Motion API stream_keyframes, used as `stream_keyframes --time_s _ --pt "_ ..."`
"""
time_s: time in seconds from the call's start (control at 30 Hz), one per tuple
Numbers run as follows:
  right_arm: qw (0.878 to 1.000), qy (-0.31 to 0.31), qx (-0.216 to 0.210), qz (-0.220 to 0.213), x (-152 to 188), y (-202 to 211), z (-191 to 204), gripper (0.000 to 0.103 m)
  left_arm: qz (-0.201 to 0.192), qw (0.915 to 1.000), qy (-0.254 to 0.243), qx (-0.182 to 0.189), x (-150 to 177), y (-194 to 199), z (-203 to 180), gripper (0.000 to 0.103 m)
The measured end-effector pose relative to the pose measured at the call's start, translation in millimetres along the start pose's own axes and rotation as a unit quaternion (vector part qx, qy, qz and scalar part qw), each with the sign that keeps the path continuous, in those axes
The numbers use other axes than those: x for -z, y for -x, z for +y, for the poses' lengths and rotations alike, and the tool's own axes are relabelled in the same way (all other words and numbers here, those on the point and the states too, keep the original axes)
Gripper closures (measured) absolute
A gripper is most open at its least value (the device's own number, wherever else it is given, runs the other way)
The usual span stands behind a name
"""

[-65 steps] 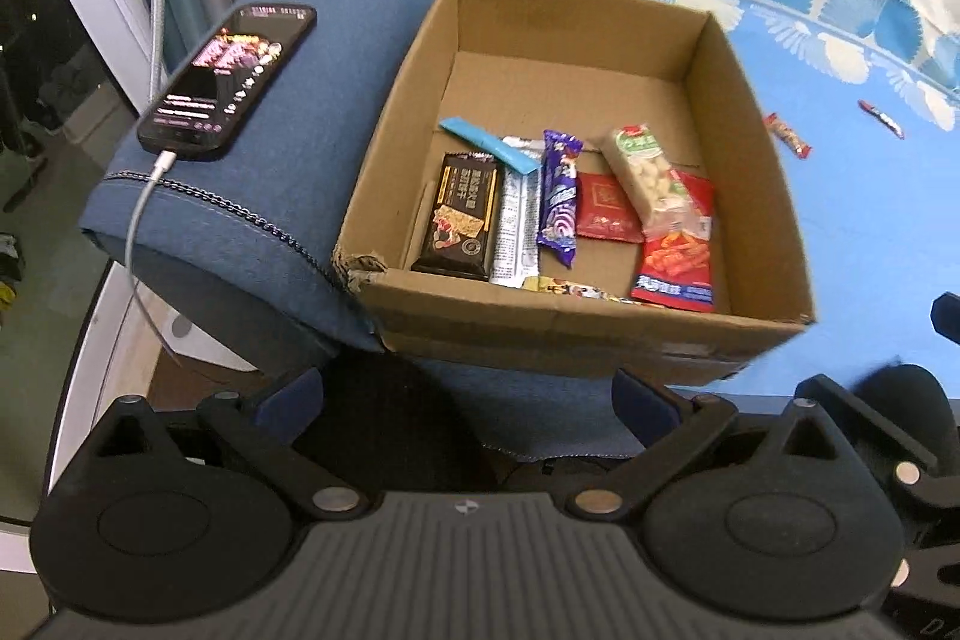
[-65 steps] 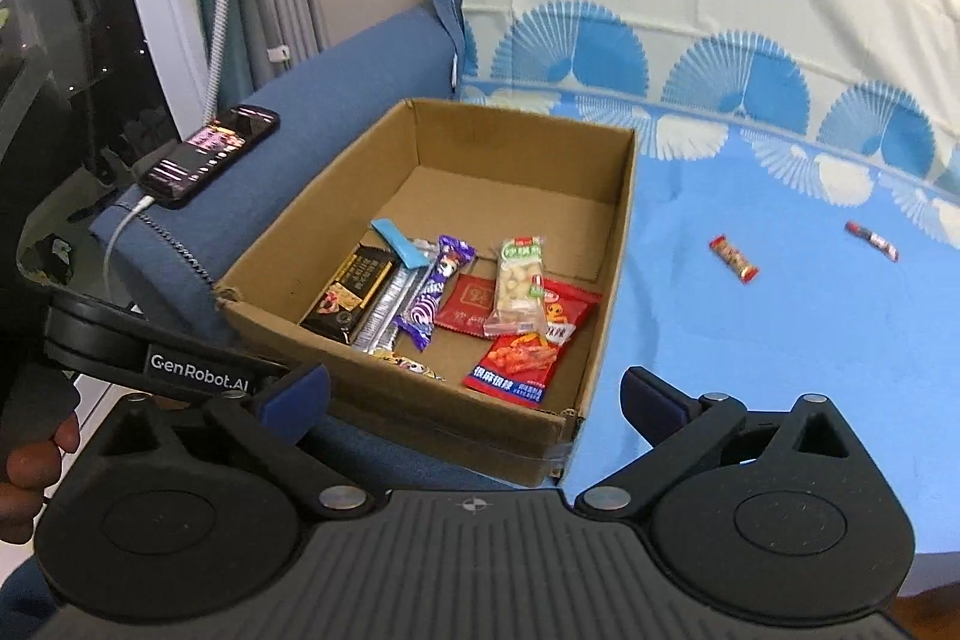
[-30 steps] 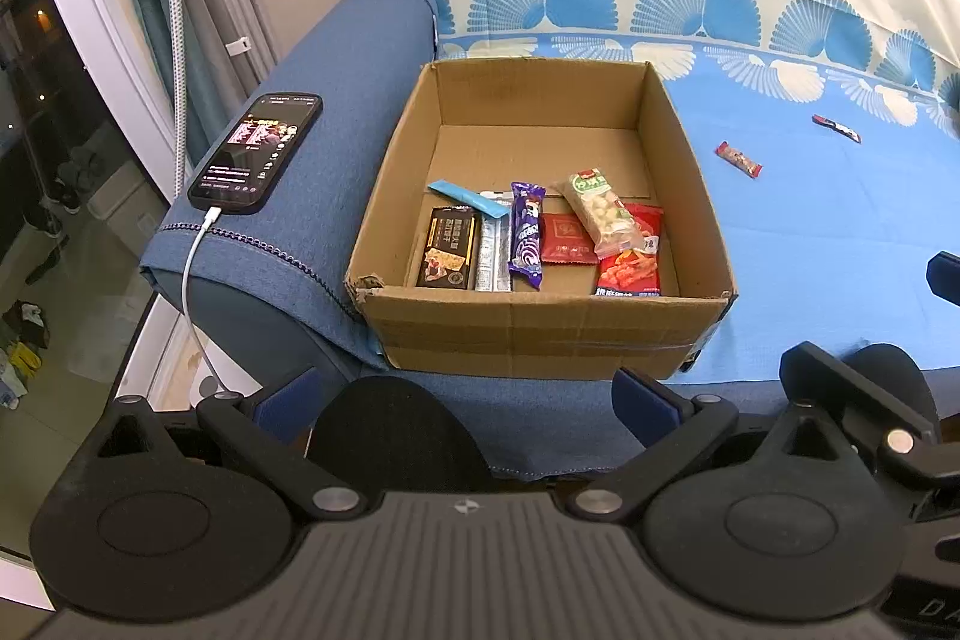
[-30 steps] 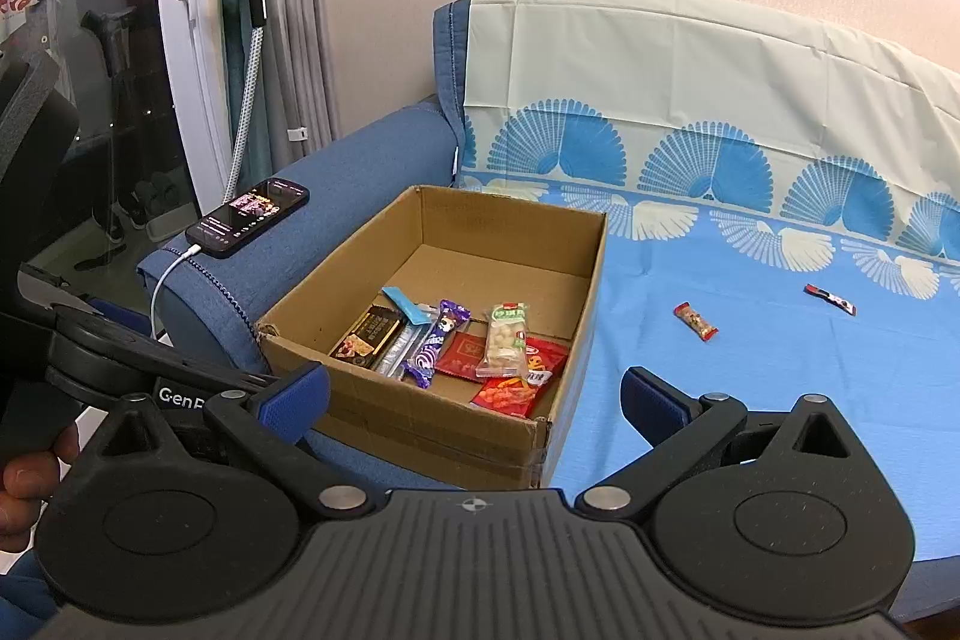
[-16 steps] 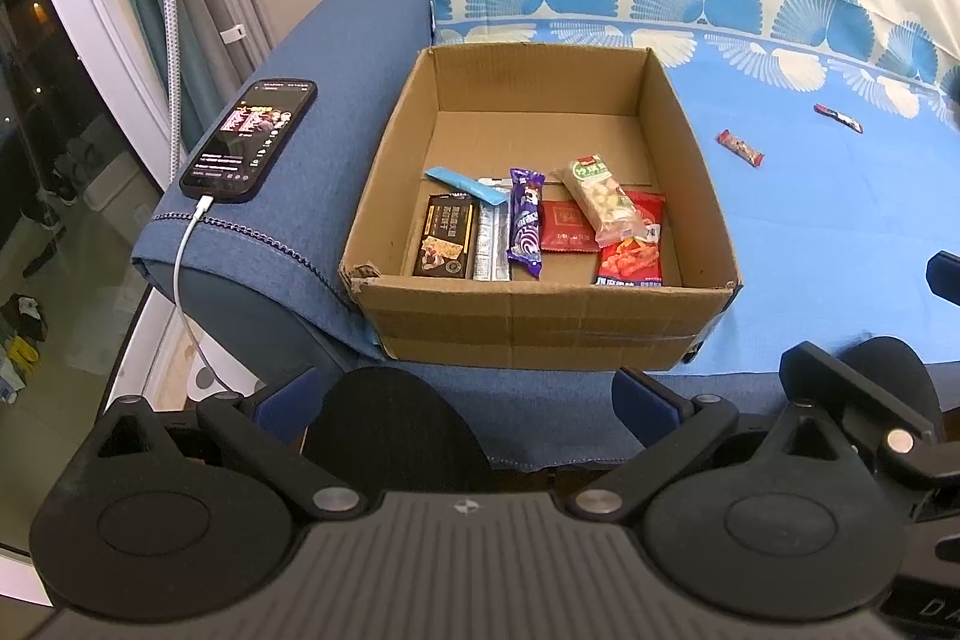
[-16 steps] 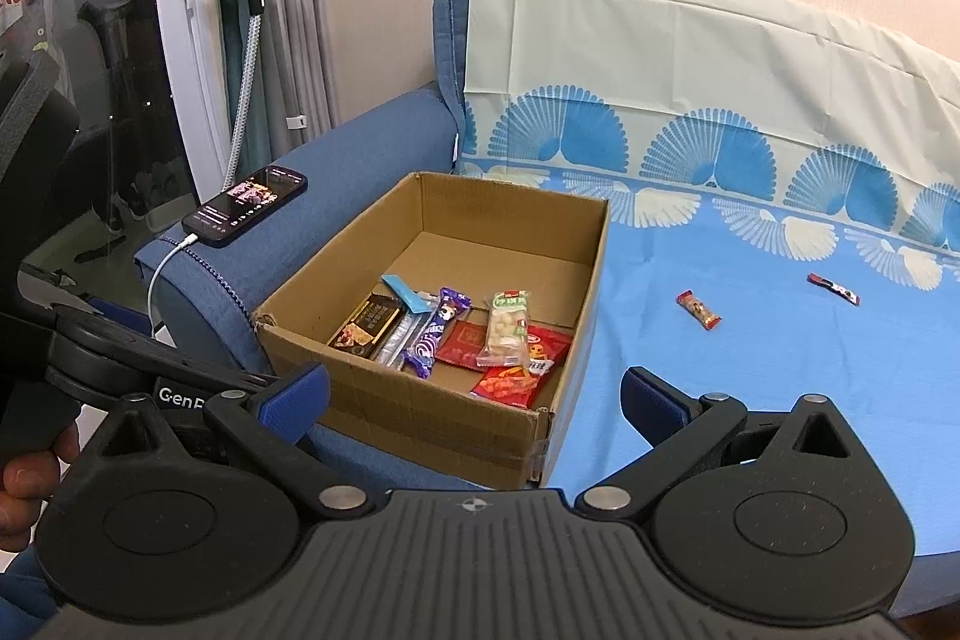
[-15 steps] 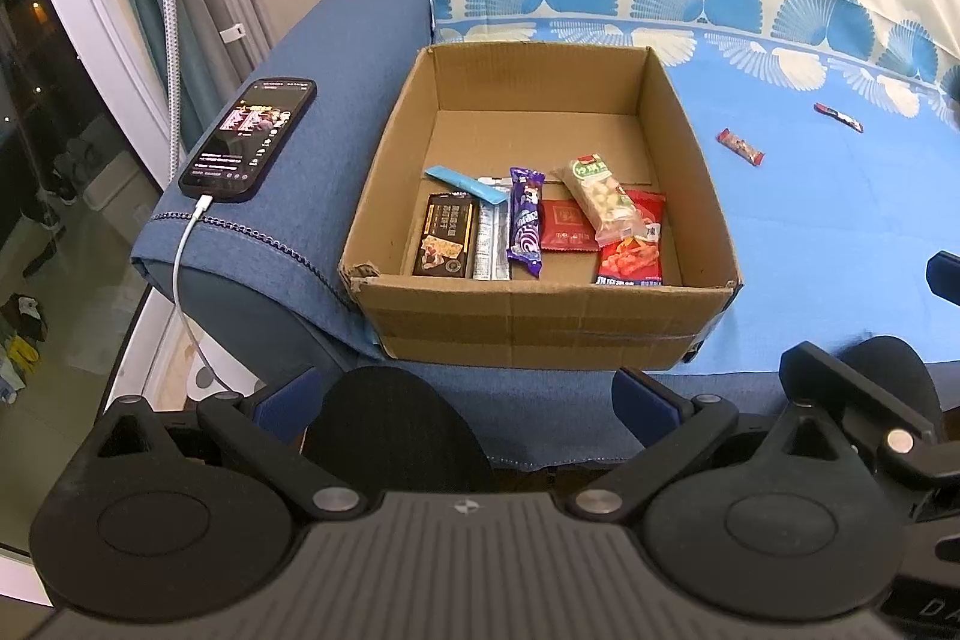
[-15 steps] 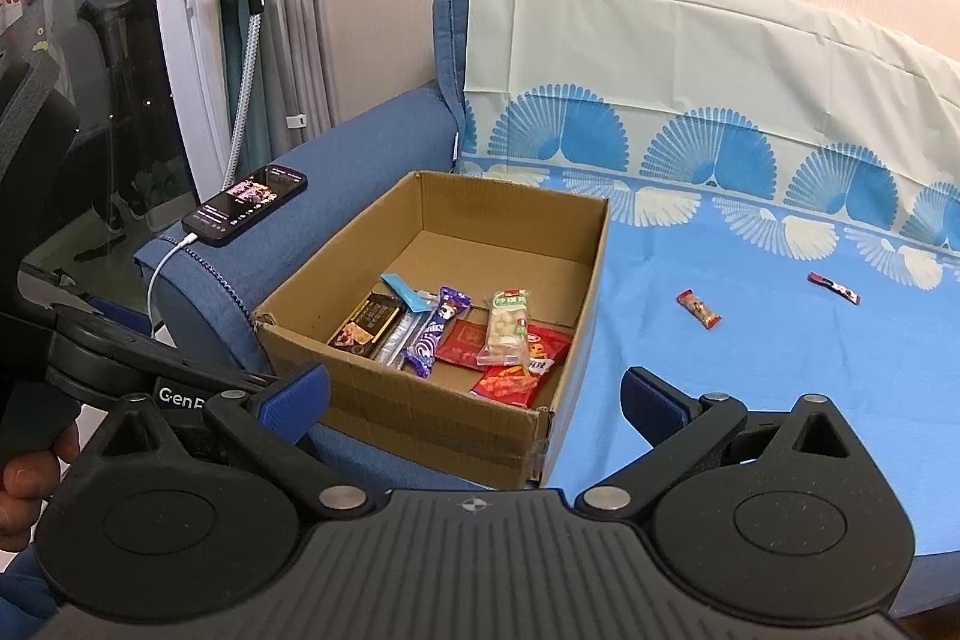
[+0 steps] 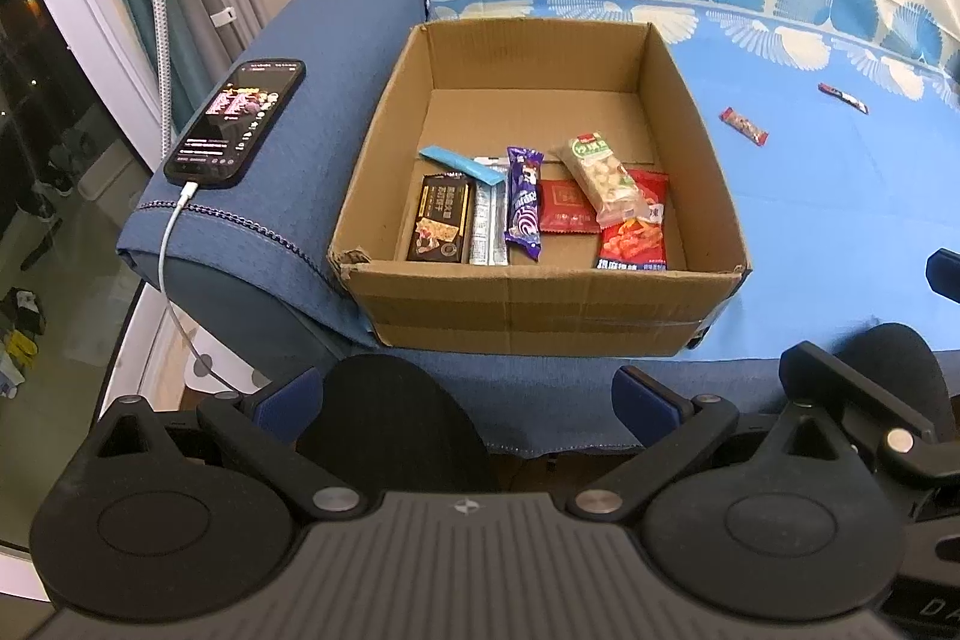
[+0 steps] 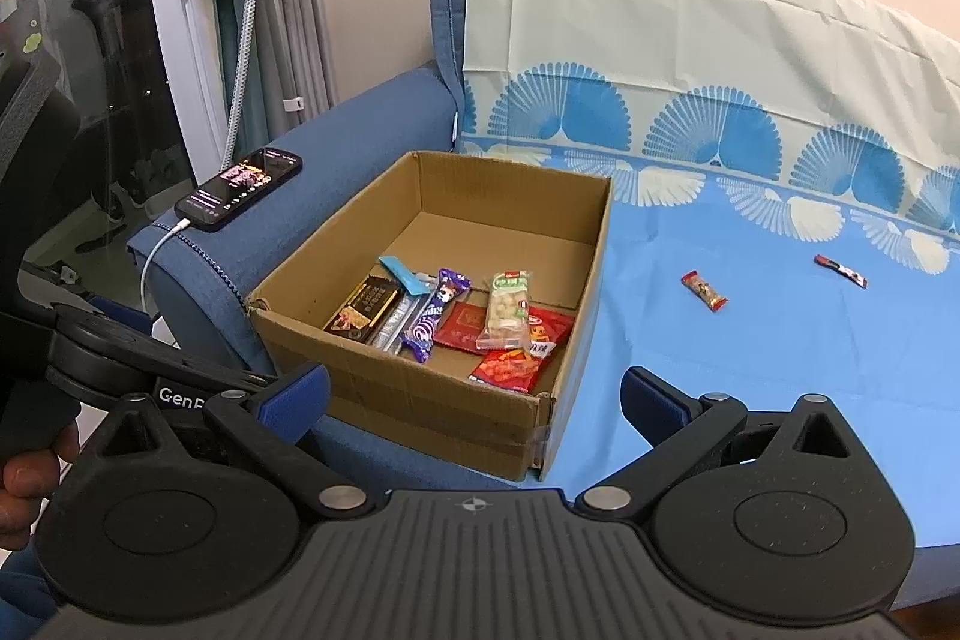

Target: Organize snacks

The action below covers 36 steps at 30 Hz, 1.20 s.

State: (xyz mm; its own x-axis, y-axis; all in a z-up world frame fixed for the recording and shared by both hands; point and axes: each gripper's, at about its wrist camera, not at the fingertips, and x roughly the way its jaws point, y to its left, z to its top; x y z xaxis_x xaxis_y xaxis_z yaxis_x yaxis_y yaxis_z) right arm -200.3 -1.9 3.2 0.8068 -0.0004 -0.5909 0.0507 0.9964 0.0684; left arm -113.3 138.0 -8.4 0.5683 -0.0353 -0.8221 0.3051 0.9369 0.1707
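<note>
Left wrist view
Left claw point(image 9: 465, 391): spread wide, empty, short of the cardboard box point(image 9: 528, 307).
Boxed snacks: seven-odd packets flat on the box floor, toward its near wall.

Right wrist view
Right claw point(image 10: 474, 394): spread wide, empty, before the box's near corner.
Loose snack bar point(image 10: 704, 291): red wrapper, on the blue sheet point(image 10: 750, 340) right of the box.
Second bar point(image 10: 839, 271): farther right of the box.
Handling: probably light, crinkly, slippery; pinch across the mid-width.
</note>
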Motion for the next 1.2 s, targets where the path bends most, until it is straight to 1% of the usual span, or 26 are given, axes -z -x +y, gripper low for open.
stream_keyframes --time_s 0.17,0.4,0.5,0.6,0.7,0.8,0.97,1.07,1.13,1.2 --pt "1.0 -0.007 -0.003 0.01 1 -8 -5 0.001 0.012 0.9999 -0.009 -0.002 -3 -9 -4 0.0" --pt "0.999 -0.03 -0.008 0.026 5 -23 -20 0.001 0.028 0.9988 -0.039 -0.009 -13 -26 -20 0.0" --pt "0.998 -0.048 -0.002 0.026 6 -29 -34 0.001 0.029 0.9982 -0.052 -0.011 -22 -31 -32 0.0" --pt "0.997 -0.073 0.013 0.022 6 -33 -55 0.001 0.027 0.9975 -0.065 -0.008 -39 -35 -50 0.0" --pt "0.994 -0.102 0.04 0.017 6 -36 -85 0.001 0.02 0.9964 -0.082 0.0 -61 -39 -75 0.0" --pt "0.989 -0.126 0.073 0.012 7 -40 -124 0.001 0.018 0.9955 -0.092 0.018 -86 -45 -103 0.0" --pt "0.981 -0.142 0.133 0.004 3 -53 -199 0.001 0.019 0.9937 -0.099 0.048 -139 -70 -166 0.0" --pt "0.977 -0.139 0.162 0.002 -3 -72 -251 0.001 0.035 0.9924 -0.097 0.067 -173 -104 -211 0.0" --pt "0.973 -0.142 0.183 0.001 -5 -89 -286 0.001 0.046 0.9921 -0.095 0.069 -193 -131 -240 0.0" --pt "0.97 -0.151 0.193 0.001 -9 -110 -327 0.001 0.052 0.9916 -0.096 0.069 -212 -159 -266 0.0"
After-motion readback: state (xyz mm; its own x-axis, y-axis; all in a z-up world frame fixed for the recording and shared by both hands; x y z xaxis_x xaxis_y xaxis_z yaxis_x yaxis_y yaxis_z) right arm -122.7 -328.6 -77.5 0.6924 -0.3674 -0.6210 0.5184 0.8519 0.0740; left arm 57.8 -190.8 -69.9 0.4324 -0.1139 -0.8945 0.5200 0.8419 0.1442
